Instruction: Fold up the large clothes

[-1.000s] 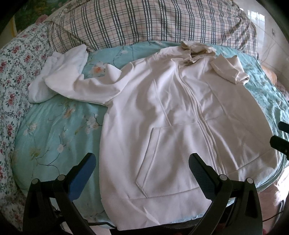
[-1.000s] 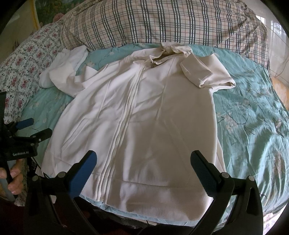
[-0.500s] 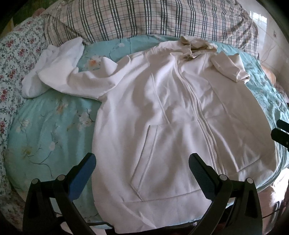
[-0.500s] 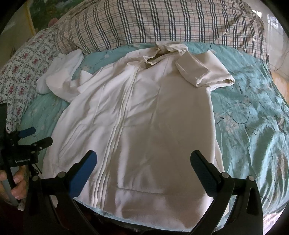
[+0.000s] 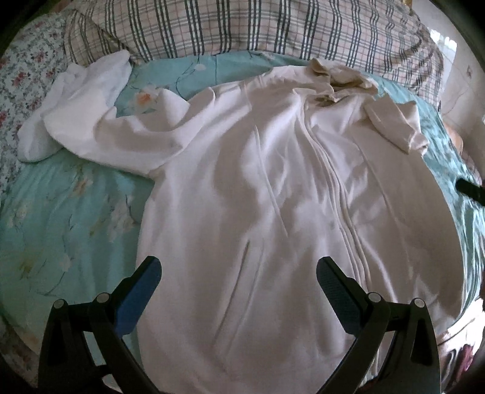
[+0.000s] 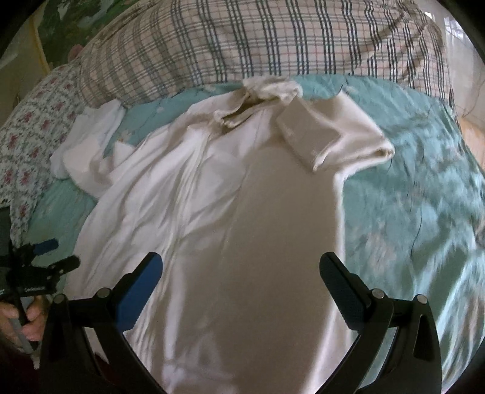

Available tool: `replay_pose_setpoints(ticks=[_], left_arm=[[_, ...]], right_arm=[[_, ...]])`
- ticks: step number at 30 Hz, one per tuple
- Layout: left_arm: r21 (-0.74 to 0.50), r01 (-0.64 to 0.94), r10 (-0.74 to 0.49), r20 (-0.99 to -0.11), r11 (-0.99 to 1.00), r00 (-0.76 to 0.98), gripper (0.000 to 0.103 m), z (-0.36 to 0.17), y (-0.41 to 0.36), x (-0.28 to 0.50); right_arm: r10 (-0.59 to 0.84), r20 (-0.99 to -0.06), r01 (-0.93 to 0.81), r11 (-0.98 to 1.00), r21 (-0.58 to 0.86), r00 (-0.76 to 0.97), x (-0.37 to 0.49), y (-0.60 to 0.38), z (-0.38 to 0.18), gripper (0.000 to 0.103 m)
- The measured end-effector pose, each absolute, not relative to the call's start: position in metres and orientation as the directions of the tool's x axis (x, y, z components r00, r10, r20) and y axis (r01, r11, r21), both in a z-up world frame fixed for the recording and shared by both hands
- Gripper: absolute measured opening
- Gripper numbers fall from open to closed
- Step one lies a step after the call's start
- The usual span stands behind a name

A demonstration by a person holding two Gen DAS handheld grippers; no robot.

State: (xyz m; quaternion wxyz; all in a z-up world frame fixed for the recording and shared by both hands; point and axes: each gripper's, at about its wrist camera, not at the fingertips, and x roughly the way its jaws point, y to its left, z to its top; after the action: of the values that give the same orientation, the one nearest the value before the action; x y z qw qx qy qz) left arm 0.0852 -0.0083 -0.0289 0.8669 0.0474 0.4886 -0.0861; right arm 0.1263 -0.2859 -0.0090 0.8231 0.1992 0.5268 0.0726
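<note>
Both cameras are sitting closer to the cream hoodie (image 5: 272,197) than a second ago. I'm holding the left gripper (image 5: 238,272) and right gripper (image 6: 241,271) wide apart, empty, over its hem. Ahead-left, the spread sleeve (image 5: 127,136) is waiting; I'm aiming to pinch its cuff cleanly.

- The left wrist view looks from the bed's foot, low and close above the jacket (image 5: 272,212) hem, facing the plaid pillows (image 5: 272,27).
- The right wrist view sits further right, facing the same way, equally near.
- Both share the jacket, pillows and teal bedspread (image 6: 424,197); the right view also catches the left tool (image 6: 45,260).
</note>
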Motion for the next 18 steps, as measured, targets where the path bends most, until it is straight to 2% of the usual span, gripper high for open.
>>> replay_pose_setpoints(ticks=[6,16,17,18], left_arm=[[-0.003,0.203,-0.114,-0.835,0.979,0.538,0.102,-0.025,-0.017,0.117],[0.008,0.208,-0.098,-0.863,0.978,0.495,0.102,-0.046,-0.03,0.151],[0.012,0.208,-0.094,-0.866,0.978,0.491,0.102,-0.048,-0.031,0.153],[0.018,0.209,-0.088,-0.87,0.978,0.486,0.102,-0.051,-0.03,0.154]], right_arm=[[0.299,-0.837,0.169,0.895,0.412,0.458,0.198,-0.336,-0.044,0.093],[0.258,-0.865,0.233,0.894,0.382,0.43,0.279,-0.378,-0.107,0.092],[0.259,-0.868,0.236,0.894,0.382,0.424,0.281,-0.379,-0.113,0.085],[0.263,-0.875,0.238,0.894,0.379,0.407,0.284,-0.379,-0.119,0.072]])
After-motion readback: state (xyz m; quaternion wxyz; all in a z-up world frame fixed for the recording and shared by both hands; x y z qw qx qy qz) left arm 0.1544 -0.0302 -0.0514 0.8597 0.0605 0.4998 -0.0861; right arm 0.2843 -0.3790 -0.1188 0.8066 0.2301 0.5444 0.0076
